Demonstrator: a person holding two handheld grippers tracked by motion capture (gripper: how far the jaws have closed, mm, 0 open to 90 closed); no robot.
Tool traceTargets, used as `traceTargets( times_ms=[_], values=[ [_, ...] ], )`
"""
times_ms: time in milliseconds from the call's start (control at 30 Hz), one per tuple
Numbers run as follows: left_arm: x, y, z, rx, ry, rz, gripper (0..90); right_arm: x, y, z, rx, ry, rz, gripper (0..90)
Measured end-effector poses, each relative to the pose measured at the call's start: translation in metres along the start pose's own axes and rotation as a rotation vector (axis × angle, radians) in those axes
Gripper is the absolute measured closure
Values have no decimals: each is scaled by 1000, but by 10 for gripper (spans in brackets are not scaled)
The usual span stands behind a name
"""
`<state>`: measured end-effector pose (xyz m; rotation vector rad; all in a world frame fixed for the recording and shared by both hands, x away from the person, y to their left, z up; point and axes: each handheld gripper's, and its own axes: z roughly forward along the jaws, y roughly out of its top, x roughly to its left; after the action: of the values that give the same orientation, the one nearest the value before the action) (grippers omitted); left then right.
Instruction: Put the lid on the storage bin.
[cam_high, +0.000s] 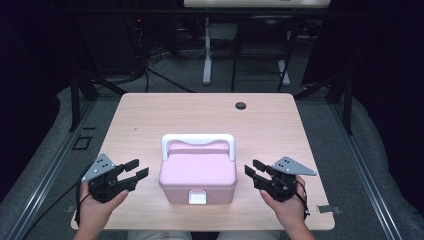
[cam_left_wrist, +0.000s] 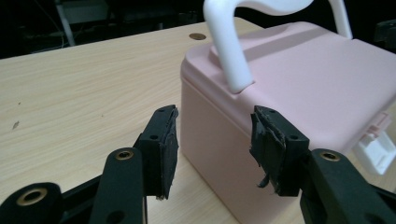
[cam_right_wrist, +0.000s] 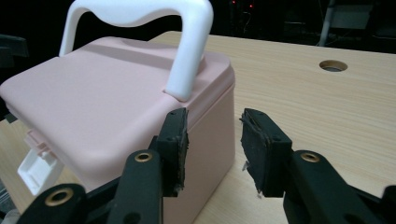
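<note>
One pink box (cam_high: 198, 176) is sitting on one wooden table (cam_high: 150, 115), near the table's near edge and roughly centred left to right. It is carrying one white handle (cam_high: 198, 140), standing upright over the lid, and one white latch (cam_high: 197, 197) hanging on its near face, with the lid lying closed.

Two grippers are flanking it. The left gripper (cam_high: 139, 169) is hovering just left of the box, jaws standing wide with nothing between them; in the left gripper view the box's left wall is lying just past the pads, not touched. The right gripper (cam_high: 253, 168) is waiting just right of the box, jaws parted, gripping nothing; in the right gripper view the box's right corner is showing beyond the pads.

One round cable hole (cam_high: 241, 105) is sitting near the far edge, right of centre. Open tabletop is running far of the box and along both sides; little room is remaining between box and near edge.
</note>
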<state>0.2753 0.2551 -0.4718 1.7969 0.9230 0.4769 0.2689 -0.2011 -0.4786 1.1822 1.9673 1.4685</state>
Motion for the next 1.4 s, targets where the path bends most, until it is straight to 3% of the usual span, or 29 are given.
traceTargets(
  times_ms=[367,500,633,1000,1400],
  values=[
    [14,-14,12,36,42,-30,486,-14,-8,7,4,-58,10,576],
    [17,-20,16,49,59,-19,482,-16,-12,10,2,-79,-6,559],
    [21,-26,21,61,63,-34,472,-16,-17,13,-5,-103,-29,553],
    [25,-35,28,86,69,-42,463,-26,-25,19,5,-112,7,552],
    [29,-34,27,77,82,-65,429,-29,-29,24,8,-129,-7,519]
  ],
)
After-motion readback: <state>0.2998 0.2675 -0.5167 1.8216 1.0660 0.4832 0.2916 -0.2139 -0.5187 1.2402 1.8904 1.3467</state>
